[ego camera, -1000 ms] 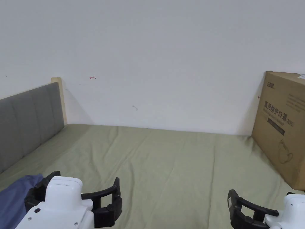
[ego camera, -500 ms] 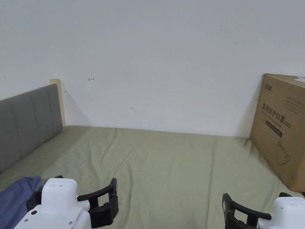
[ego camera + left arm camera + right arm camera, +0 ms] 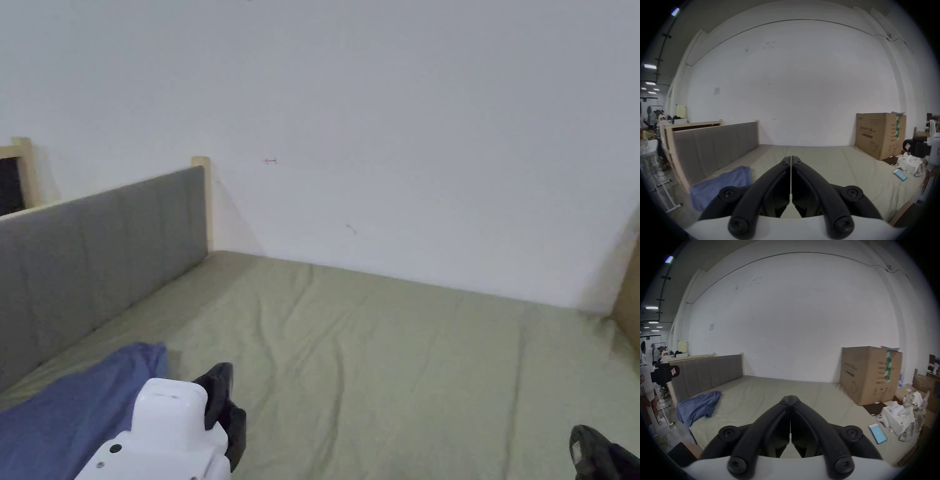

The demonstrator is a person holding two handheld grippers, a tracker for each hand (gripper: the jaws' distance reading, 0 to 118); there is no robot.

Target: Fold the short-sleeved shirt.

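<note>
A crumpled blue short-sleeved shirt (image 3: 69,406) lies at the left edge of the bed by the headboard, also seen in the left gripper view (image 3: 721,183) and the right gripper view (image 3: 696,405). My left gripper (image 3: 220,378) hovers just right of the shirt, above the sheet; its jaws (image 3: 791,158) are shut with nothing between them. My right gripper (image 3: 584,440) peeks in at the bottom right, far from the shirt. Its jaws (image 3: 790,397) are shut and hold nothing.
The olive-green sheet (image 3: 387,350) covers the bed, wrinkled in places. A grey padded headboard (image 3: 94,250) runs along the left. A big cardboard box (image 3: 870,374) stands at the bed's far right, with a phone (image 3: 877,433) and white packaging (image 3: 903,415) near it.
Both grippers were open earlier and are shut now. The head camera has turned left, so the box has slid almost out of the picture and more of the shirt shows.
</note>
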